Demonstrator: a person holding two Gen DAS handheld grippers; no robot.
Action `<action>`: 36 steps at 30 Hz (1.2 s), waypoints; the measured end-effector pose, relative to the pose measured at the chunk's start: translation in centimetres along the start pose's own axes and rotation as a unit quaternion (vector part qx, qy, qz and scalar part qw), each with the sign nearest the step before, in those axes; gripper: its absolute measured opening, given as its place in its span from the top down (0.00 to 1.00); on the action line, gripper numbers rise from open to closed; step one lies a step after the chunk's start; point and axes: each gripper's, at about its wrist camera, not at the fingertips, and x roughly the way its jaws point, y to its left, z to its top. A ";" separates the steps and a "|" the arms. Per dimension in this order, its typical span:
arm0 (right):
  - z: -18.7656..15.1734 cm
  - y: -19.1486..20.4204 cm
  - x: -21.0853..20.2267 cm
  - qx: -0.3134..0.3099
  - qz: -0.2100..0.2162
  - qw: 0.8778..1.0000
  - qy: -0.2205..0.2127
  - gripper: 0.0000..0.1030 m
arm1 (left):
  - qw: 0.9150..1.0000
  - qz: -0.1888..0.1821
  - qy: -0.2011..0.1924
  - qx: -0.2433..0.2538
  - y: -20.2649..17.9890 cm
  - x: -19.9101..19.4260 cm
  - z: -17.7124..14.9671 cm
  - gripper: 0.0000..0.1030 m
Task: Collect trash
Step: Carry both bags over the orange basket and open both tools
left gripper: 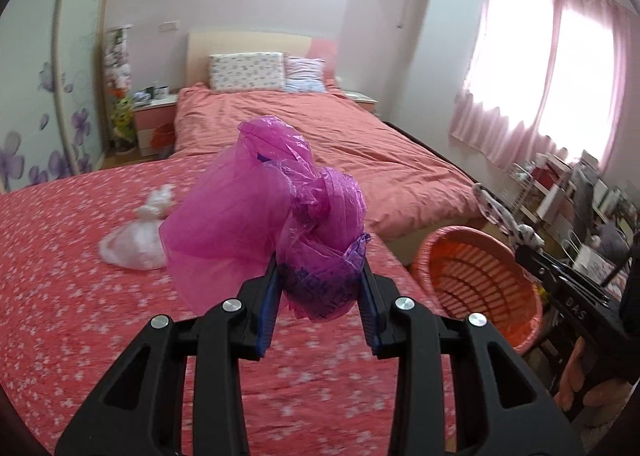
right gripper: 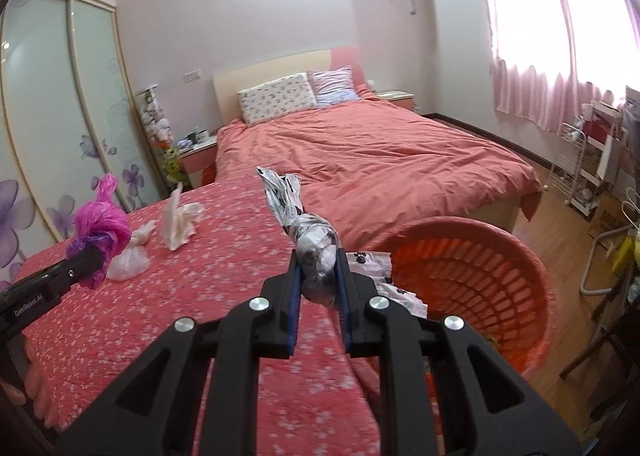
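My left gripper is shut on a knotted magenta plastic bag, held up above the floral red bedspread. My right gripper is shut on a knotted white bag with black spots, also off the bed. An orange slatted laundry basket stands on the floor to the right of the bed. In the right wrist view the left gripper and its magenta bag appear at far left. In the left wrist view the right gripper with the spotted bag hangs over the basket.
Two white knotted bags lie on the floral bedspread. A spotted white piece lies by the basket's left rim. A bed with a coral duvet lies ahead, a wire rack and clutter stand at right on the wooden floor.
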 end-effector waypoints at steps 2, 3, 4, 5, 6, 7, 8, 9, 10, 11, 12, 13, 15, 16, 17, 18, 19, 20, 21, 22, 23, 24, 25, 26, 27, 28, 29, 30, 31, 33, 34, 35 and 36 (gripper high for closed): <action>-0.1 -1.1 -0.1 0.006 -0.010 1.000 -0.003 0.84 | 1.000 -0.011 0.002 0.010 -1.1 0.5 -0.1 0.65; -0.2 -1.6 -0.2 0.008 -0.014 1.000 -0.004 0.84 | 1.000 -0.015 0.003 0.013 -1.5 0.8 -0.1 0.65; -0.2 -2.1 -0.2 0.011 -0.018 1.000 -0.004 0.83 | 1.000 -0.021 0.004 0.018 -2.2 1.2 0.0 0.65; -0.2 -2.7 -0.2 0.014 -0.023 1.000 -0.005 0.83 | 0.999 -0.026 0.005 0.020 -2.7 1.1 -0.2 0.65; -0.1 -3.2 -0.2 0.018 -0.027 0.999 -0.005 0.84 | 0.999 -0.031 0.007 0.023 -3.1 1.4 -0.2 0.65; -0.1 -3.9 -0.2 0.022 -0.033 0.999 -0.006 0.83 | 0.999 -0.036 0.009 0.026 -3.6 1.7 -0.2 0.65; -0.2 -4.4 -0.3 0.025 -0.036 0.999 -0.006 0.83 | 0.999 -0.042 0.010 0.029 -4.4 2.0 -0.5 0.65; -0.3 -4.9 -0.3 0.028 -0.040 0.999 -0.006 0.83 | 0.998 -0.046 0.012 0.031 -5.0 2.1 -0.6 0.65; -0.3 -5.4 -0.3 0.031 -0.042 0.999 -0.006 0.83 | 0.998 -0.051 0.014 0.034 -5.4 2.4 -0.6 0.65; -0.4 -5.9 -0.3 0.034 -0.046 0.998 -0.006 0.83 | 0.998 -0.058 0.016 0.036 -6.1 2.8 -0.7 0.65; -0.5 -6.5 -0.3 0.038 -0.049 0.998 -0.006 0.83 | 0.997 -0.063 0.019 0.038 -6.6 2.9 -0.7 0.65; -0.6 -7.1 -0.3 0.042 -0.053 0.998 -0.005 0.83 | 0.996 -0.069 0.022 0.041 -7.3 3.3 -0.8 0.65; -0.7 -7.5 -0.3 0.047 -0.058 0.997 -0.005 0.83 | 0.995 -0.079 0.026 0.046 -8.3 3.7 -1.0 0.65; -0.8 -8.0 -0.3 0.050 -0.061 0.997 -0.005 0.83 | 0.995 -0.086 0.028 0.048 -8.8 3.9 -1.1 0.65; -0.8 -8.4 -0.3 0.052 -0.063 0.997 -0.005 0.83 | 0.994 -0.090 0.030 0.050 -9.2 4.0 -1.2 0.65; -0.9 -8.7 -0.3 0.054 -0.065 0.996 -0.005 0.83 | 0.994 -0.095 0.031 0.053 -9.7 4.2 -1.2 0.65; -0.9 -8.9 -0.3 0.055 -0.066 0.996 -0.005 0.83 | 0.993 -0.099 0.033 0.056 -10.1 4.4 -1.3 0.65; -1.0 -9.3 -0.3 0.058 -0.068 0.996 -0.005 0.83 | 0.992 -0.105 0.035 0.059 -10.7 4.6 -1.5 0.65; -1.0 -9.6 -0.4 0.061 -0.070 0.996 -0.006 0.83 | 0.992 -0.108 0.037 0.061 -11.0 4.7 -1.3 0.65; -1.1 -9.8 -0.4 0.063 -0.071 0.995 -0.007 0.83 | 0.991 -0.114 0.039 0.064 -11.5 4.9 -1.4 0.65; -1.2 -10.0 -0.5 0.065 -0.072 0.995 -0.007 0.83 | 0.990 -0.117 0.040 0.065 -11.9 5.1 -1.5 0.65; -1.2 -10.3 -0.5 0.067 -0.074 0.995 -0.008 0.83 | 0.990 -0.121 0.042 0.067 -12.3 5.2 -1.6 0.65; -1.2 -10.6 -0.5 0.070 -0.075 0.995 -0.008 0.83 | 0.989 -0.125 0.043 0.068 -12.6 5.3 -1.7 0.65; -1.3 -10.8 -0.5 0.073 -0.075 0.994 -0.009 0.83 | 0.988 -0.129 0.045 0.070 -12.9 5.5 -1.7 0.65; -1.3 -11.1 -0.5 0.076 -0.075 0.994 -0.009 0.83 | 0.988 -0.132 0.047 0.071 -13.2 5.7 -1.7 0.65; -1.4 -11.3 -0.5 0.078 -0.075 0.994 -0.009 0.83 | 0.987 -0.136 0.049 0.073 -13.6 5.8 -1.8 0.65; -1.4 -11.6 -0.4 0.080 -0.075 0.994 -0.009 0.83 | 0.986 -0.139 0.051 0.075 -13.9 5.9 -1.9 0.65; -1.4 -11.8 -0.4 0.082 -0.075 0.994 -0.008 0.83 | 0.986 -0.141 0.052 0.077 -14.0 6.0 -1.9 0.65; -1.4 -12.0 -0.4 0.083 -0.075 0.994 -0.008 0.83 | 0.985 -0.144 0.054 0.078 -14.1 6.1 -2.0 0.65; -1.5 -12.5 -0.2 0.087 -0.075 0.993 -0.007 0.83 | 0.984 -0.148 0.056 0.081 -14.5 6.3 -2.1 0.65; -1.6 -12.7 -0.1 0.090 -0.075 0.993 -0.007 0.83 | 0.984 -0.150 0.059 0.082 -14.7 6.5 -2.2 0.65; -1.6 -12.7 0.0 0.091 -0.075 0.993 -0.006 0.83 | 0.983 -0.152 0.060 0.083 -14.7 6.6 -2.2 0.65; -1.6 -12.9 0.2 0.093 -0.075 0.993 -0.005 0.83 | 0.983 -0.153 0.061 0.083 -14.8 6.7 -2.2 0.65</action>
